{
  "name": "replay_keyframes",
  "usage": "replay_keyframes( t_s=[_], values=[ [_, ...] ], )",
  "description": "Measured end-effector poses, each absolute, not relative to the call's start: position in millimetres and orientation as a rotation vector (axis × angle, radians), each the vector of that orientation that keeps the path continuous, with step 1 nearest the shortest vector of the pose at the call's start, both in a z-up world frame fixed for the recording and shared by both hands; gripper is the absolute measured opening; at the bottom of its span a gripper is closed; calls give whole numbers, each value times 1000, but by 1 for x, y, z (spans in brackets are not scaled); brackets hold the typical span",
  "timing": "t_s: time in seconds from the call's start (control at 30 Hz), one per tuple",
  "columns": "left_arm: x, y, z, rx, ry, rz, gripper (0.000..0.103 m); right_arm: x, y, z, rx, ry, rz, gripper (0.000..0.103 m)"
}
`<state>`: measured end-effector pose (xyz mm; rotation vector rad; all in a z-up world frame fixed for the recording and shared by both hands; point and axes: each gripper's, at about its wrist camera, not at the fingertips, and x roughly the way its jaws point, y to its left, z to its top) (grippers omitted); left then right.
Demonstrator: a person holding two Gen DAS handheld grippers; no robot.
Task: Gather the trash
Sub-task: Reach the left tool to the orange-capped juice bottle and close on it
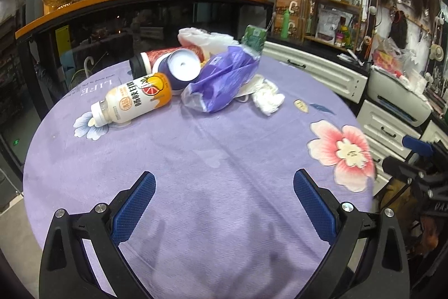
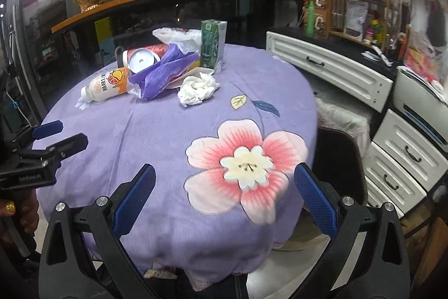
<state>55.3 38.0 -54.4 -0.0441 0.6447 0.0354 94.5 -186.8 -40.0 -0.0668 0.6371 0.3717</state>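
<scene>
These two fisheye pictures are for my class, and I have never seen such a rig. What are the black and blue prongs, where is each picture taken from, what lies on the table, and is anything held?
The prongs are two-finger grippers, one in each of a person's hands; there is no robot arm. A camera on each looks forward along its fingers. One picture comes from the left gripper, the other from the right gripper. Both are open and hold nothing.

On the round table's purple flowered cloth lies a heap of trash: a drink bottle on its side, two tipped cups, a purple plastic bag, a white plastic bag, crumpled tissue and an upright green carton.
</scene>
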Motion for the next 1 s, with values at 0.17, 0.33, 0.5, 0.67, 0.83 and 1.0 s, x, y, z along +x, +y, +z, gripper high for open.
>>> replay_keyframes(
  t_s=[0.17, 0.33, 0.5, 0.67, 0.83, 1.0],
  values=[
    [70, 53, -54, -34, 684, 16, 98, 122, -167, -36, -84, 669, 444, 98],
    [99, 78, -43, 51, 711, -6, 98, 139, -150, -31, -77, 681, 499, 98],
    [140, 104, -33, 224, 750, -24, 98, 147, -134, -30, -88, 683, 529, 98],
    [185, 134, -32, 331, 834, -45, 98, 153, -124, -34, -109, 701, 541, 98],
    [223, 150, -46, 427, 928, -88, 92, 161, -118, -36, -120, 719, 542, 98],
    [249, 156, -66, 491, 1028, -123, 88, 167, -115, -38, -119, 738, 540, 98]
  ],
)
